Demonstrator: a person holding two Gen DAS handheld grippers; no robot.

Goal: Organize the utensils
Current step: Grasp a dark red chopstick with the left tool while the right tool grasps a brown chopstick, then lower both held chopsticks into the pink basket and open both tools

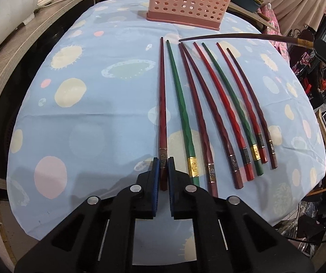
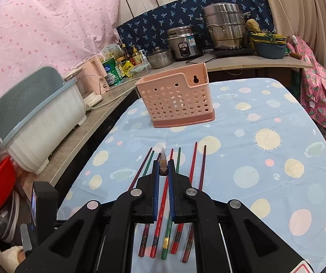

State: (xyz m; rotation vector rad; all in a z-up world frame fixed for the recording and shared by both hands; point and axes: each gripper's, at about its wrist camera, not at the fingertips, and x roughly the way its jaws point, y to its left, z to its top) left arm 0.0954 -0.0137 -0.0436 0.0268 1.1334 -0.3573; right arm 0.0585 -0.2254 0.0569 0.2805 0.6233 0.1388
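Several red, green and dark brown chopsticks lie side by side on the blue spotted tablecloth; they also show under the right gripper. A pink perforated utensil holder stands upright at the table's far side, also in the right wrist view. My left gripper is shut on the thick end of the leftmost dark red chopstick, which still rests on the cloth. My right gripper is shut on a dark brown chopstick held above the row; it also shows in the left wrist view.
A wooden counter runs along the left with a white and grey bin, a pink appliance and bottles. Pots and a rice cooker stand on the far counter. Patterned cloth hangs at the right.
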